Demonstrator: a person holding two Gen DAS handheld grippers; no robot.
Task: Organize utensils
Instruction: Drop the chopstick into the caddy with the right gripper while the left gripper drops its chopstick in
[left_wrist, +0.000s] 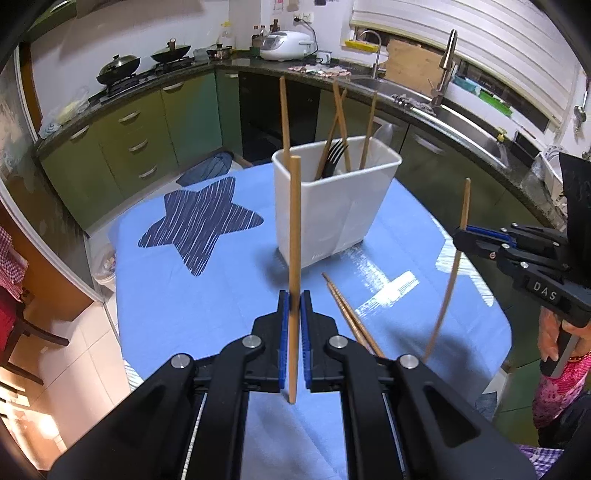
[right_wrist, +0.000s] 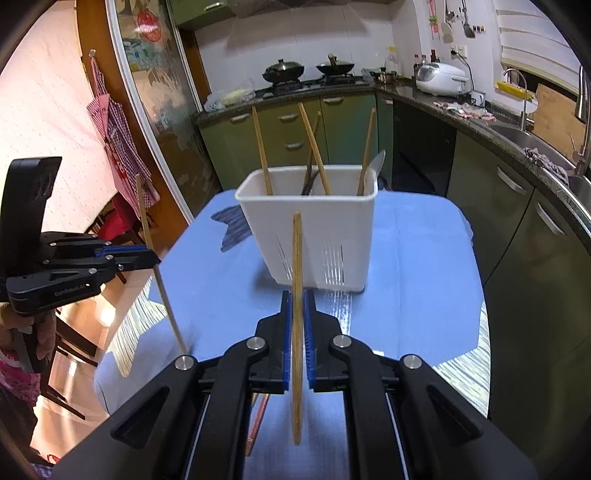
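Observation:
A white utensil holder (left_wrist: 334, 206) (right_wrist: 308, 225) stands on the blue table (left_wrist: 207, 306), holding several wooden chopsticks and a black fork (left_wrist: 334, 153). My left gripper (left_wrist: 294, 301) is shut on an upright wooden chopstick (left_wrist: 294, 229), held above the table in front of the holder; it also shows at the left of the right wrist view (right_wrist: 146, 254). My right gripper (right_wrist: 297, 301) is shut on another upright chopstick (right_wrist: 297, 258), also in front of the holder; it shows at the right of the left wrist view (left_wrist: 460, 236). Two more chopsticks (left_wrist: 347, 314) lie on the table.
A dark blue star mat (left_wrist: 199, 221) lies on the table left of the holder. Green kitchen cabinets, a stove with woks (left_wrist: 118, 68), a rice cooker (left_wrist: 286, 44) and a sink (left_wrist: 443, 107) ring the table. A chair (right_wrist: 74, 343) stands at the table's left.

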